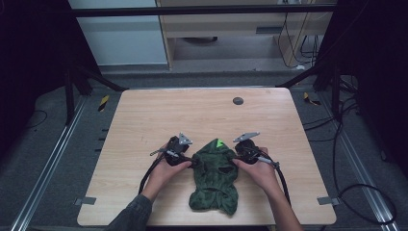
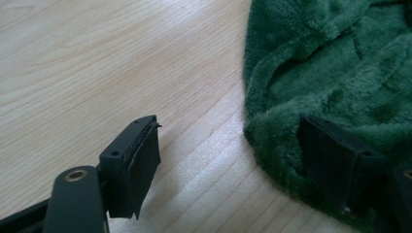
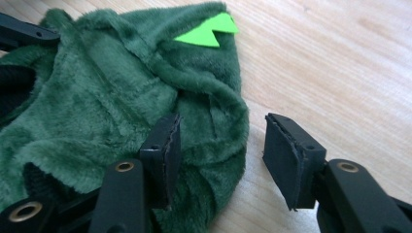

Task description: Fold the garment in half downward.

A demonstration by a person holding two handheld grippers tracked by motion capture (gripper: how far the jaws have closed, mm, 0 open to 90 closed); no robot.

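Observation:
A dark green plush garment [image 1: 215,176] with a bright green spike [image 1: 219,143] lies on the wooden table [image 1: 202,115], near the front edge. My left gripper [image 1: 192,161] sits at its left edge, open, one jaw on the bare wood and the other resting on the fabric [image 2: 335,77]. My right gripper [image 1: 234,159] is at the garment's right edge, open, one jaw over the plush [image 3: 111,107] and the other over the table, with the fabric's rim between them. The bright green spike [image 3: 206,31] points away from that gripper.
A small dark round disc [image 1: 237,101] lies near the table's far edge. Black cables [image 1: 144,180] trail from both grippers toward the front. Metal frame bars and floor cables surround the table. Open wood stretches across the far half.

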